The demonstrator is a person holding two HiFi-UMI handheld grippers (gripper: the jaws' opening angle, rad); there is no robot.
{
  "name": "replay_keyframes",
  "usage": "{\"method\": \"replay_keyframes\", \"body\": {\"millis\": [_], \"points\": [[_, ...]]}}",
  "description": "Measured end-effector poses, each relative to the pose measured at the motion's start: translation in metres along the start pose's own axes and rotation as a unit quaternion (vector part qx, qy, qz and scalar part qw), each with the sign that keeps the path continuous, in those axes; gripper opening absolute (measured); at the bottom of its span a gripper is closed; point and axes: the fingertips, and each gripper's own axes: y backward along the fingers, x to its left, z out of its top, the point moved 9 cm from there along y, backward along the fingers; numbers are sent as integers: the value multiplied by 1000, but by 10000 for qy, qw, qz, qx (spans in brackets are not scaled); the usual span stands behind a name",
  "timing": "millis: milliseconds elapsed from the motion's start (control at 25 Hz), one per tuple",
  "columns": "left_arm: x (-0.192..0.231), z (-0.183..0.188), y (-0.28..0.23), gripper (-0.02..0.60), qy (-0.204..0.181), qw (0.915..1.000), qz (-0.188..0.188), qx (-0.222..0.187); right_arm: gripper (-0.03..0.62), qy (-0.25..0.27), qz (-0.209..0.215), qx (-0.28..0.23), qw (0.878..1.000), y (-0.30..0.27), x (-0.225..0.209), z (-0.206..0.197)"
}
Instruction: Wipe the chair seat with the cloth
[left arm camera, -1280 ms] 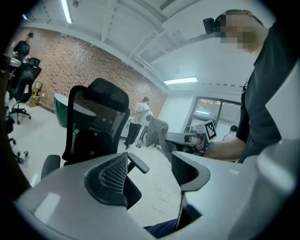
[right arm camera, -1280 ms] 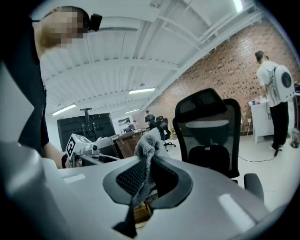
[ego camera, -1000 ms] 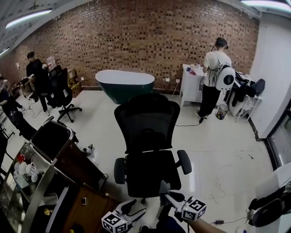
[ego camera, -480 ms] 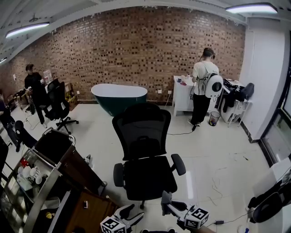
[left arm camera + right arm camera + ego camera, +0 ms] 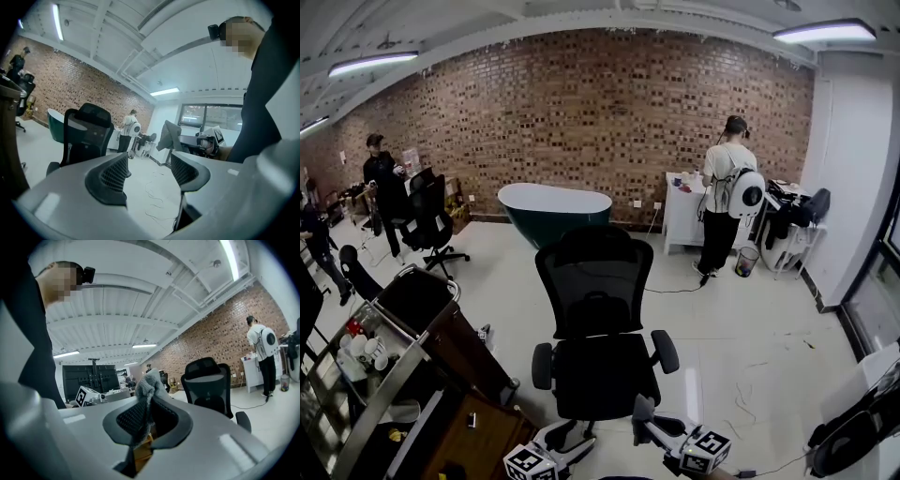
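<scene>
A black mesh office chair stands in the middle of the floor, its seat facing me. Both grippers hang low in front of it. My left gripper is open and holds nothing; in the left gripper view its jaws stand apart with the chair beyond. My right gripper is shut on a grey cloth, which sticks up from between the jaws. The cloth also shows in the left gripper view. Neither gripper touches the chair.
A metal cart with cups and a brown wooden table stand close on the left. A dark green bathtub sits by the brick wall. A person stands at a white table at back right. Another black chair and people are at far left.
The head view has lifted, so the chair and both grippers sit lower in the picture. The right gripper keeps the cloth. The person at the back has shifted slightly.
</scene>
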Motion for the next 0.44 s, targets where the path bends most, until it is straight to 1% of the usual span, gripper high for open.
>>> {"method": "replay_keyframes", "body": {"millis": [240,440], "points": [[-11,4,-3,311,-101,9998,142,-58,34,47,148,9,9999,7,-10,8],[-17,4,-11,310,-91,9998,180,-61,34,42,198,-1,9998,13,-20,10]]}}
